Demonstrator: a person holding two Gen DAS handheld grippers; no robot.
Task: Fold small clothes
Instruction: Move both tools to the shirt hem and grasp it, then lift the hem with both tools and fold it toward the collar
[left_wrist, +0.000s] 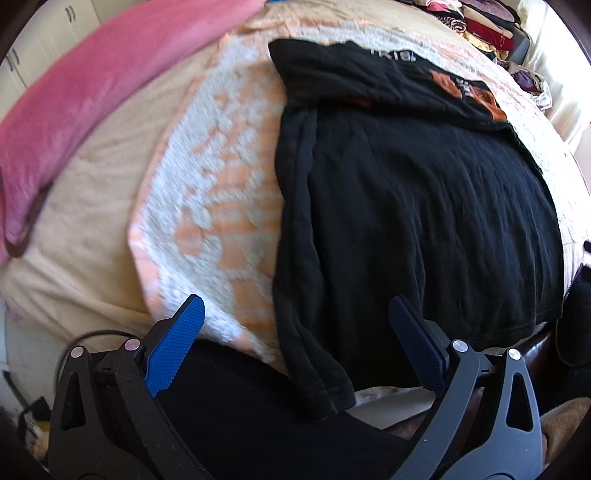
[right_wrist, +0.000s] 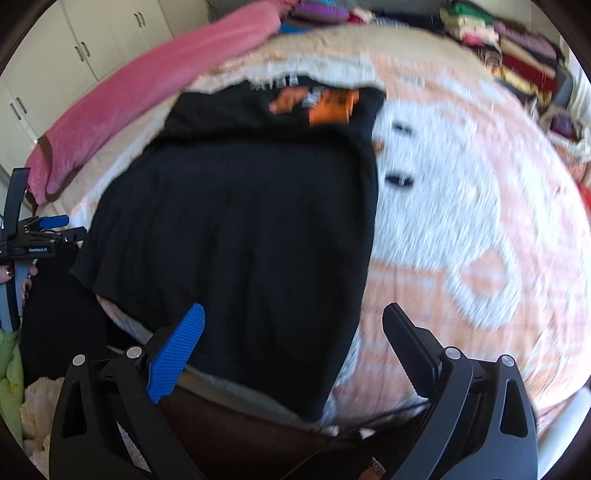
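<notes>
A black T-shirt (left_wrist: 417, 206) with an orange print lies spread on the orange-and-white blanket (left_wrist: 221, 206), back side up with its top part folded over. It also shows in the right wrist view (right_wrist: 240, 229). My left gripper (left_wrist: 295, 310) is open and empty above the shirt's near left hem. My right gripper (right_wrist: 293, 314) is open and empty above the shirt's near right corner. The left gripper also shows at the left edge of the right wrist view (right_wrist: 55, 227).
A pink pillow (left_wrist: 92, 85) lies at the far left of the bed. Stacks of folded clothes (right_wrist: 509, 51) sit at the far right. White cupboards (right_wrist: 74, 48) stand behind. The bed edge is close to me.
</notes>
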